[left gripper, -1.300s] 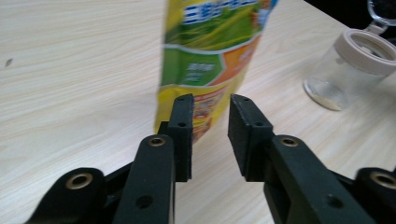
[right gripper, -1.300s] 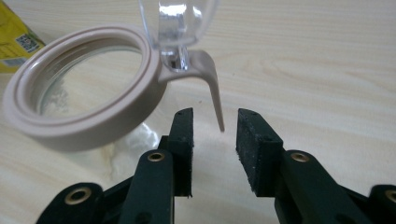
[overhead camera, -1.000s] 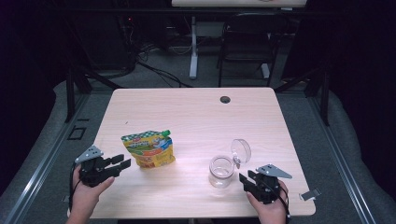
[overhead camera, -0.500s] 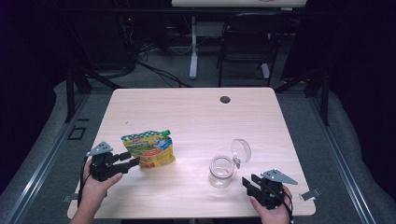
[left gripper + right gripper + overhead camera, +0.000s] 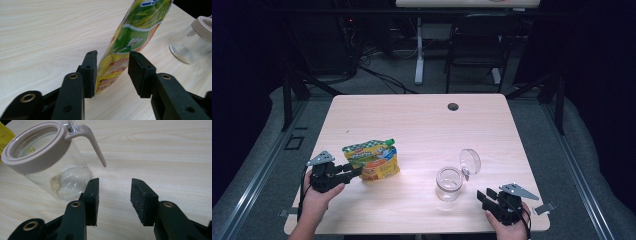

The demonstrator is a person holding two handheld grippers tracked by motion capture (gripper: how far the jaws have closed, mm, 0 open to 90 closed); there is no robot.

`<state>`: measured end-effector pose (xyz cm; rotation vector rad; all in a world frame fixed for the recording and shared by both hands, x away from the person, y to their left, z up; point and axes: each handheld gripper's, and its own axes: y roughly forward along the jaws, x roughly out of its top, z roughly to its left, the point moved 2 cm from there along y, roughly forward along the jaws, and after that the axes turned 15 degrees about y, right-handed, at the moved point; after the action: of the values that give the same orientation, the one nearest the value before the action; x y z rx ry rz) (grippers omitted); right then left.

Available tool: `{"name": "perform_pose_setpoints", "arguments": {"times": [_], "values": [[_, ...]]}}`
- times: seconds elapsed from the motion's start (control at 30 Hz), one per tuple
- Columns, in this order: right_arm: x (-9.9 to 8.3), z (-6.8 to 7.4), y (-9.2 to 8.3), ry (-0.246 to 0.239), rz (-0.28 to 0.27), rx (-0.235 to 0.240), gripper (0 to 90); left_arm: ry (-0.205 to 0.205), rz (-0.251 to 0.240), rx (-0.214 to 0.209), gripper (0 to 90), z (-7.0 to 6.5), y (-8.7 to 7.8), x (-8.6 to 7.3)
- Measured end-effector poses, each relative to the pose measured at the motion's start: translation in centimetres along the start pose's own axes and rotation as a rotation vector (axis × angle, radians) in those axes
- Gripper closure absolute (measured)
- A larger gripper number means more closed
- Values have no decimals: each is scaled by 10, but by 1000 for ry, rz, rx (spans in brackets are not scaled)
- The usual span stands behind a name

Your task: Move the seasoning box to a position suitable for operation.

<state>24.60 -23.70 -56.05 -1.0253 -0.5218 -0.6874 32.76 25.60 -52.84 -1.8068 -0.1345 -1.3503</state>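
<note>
Counted largest first: one table, bearing everything else. Then one snack pouch, standing upright at about 8 o'clock on the tabletop, top apparently sealed. Then one clear jar at about 5 o'clock, well apart from the pouch, upright, with a single hinged lid already flipped open toward 1 o'clock and just a smear of pale powder at the bottom. Then two tongs. Left gripper at 8 o'clock, level, just been closing, now spread around the pouch's lower edge with the foil between the jaws but, seen from the left gripper view, not squeezed yet. Right gripper at 5 o'clock, spread and holding nothing, pointing toward 11 o'clock, just beside the jar without touching. Judged an early stage of filling the jar from the pouch: jar opened and ready, done. Left to do, seemingly: pinching the pouch, lifting, opening, steadying the jar, pouring, shutting the lid.
</note>
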Motion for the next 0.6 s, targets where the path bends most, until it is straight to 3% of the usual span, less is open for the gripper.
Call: {"name": "perform_pose_setpoints", "arguments": {"times": [0.47,0.6], "values": [[2,4,5,-15,1,18,596,52,14,-51,765,-20,-1,4],[2,4,5,-17,2,21,596,43,13,-68,765,-21,0,4]]}}
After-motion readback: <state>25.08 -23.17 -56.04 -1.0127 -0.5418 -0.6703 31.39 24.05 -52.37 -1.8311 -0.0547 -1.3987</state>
